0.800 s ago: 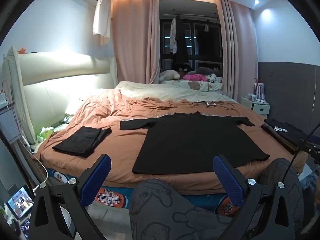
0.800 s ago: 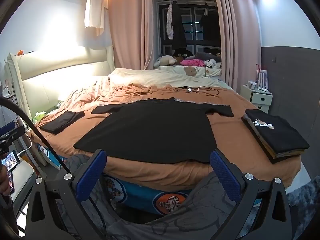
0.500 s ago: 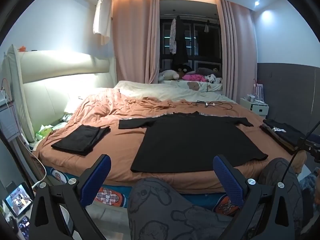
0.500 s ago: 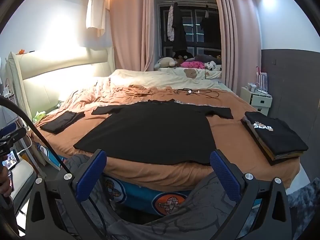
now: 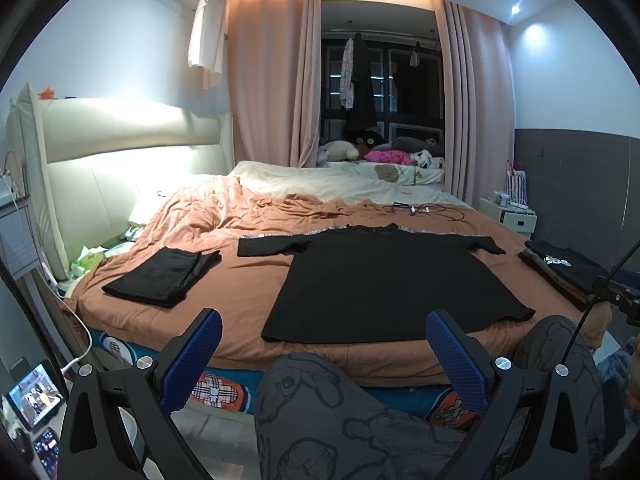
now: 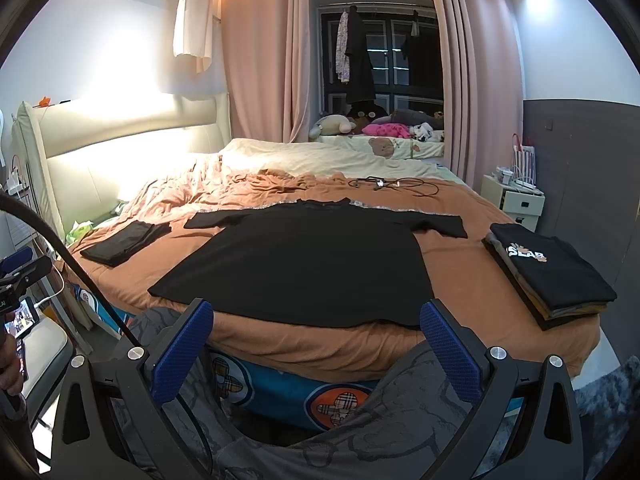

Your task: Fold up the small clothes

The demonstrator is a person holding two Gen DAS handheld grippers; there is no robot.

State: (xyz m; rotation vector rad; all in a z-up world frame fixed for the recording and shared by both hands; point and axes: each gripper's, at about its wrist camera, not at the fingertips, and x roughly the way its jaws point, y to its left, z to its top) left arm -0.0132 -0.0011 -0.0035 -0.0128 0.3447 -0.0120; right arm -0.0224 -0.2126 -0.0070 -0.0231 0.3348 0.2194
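Black T-shirt [image 5: 384, 276] lies spread flat on the bed [image 5: 248, 300], front down or plain side up, collar away from us, both short sleeves out to the sides, hem close to the near edge. Compared with a moment ago, we see almost no change: both views have drifted a little, the shirt sits slightly lower and nearer in frame, and nothing on the bed has shifted. We read that as a pause before the first fold, with the shirt laid out and smoothed but not yet gripped.

Its cloth looks thin, matte and nearly wrinkle-free, so it should fold cleanly along straight lines. The orange-brown bedcover under it is rumpled only farther back, toward the headboard.

To the right of the shirt, well apart from it, a stack of folded clothes [image 6: 552, 276] rests near the bed's edge, topped by a black piece with white lettering. To the left, a folded black garment [image 5: 160, 276] lies alone. We judge that several pieces are already done and this shirt is next.

Our left gripper [image 5: 324, 356] hangs over a patterned grey trouser knee [image 5: 320, 412], jaws spread wide with nothing between them. Our right gripper [image 6: 316, 348] is likewise wide apart and empty, short of the hem.
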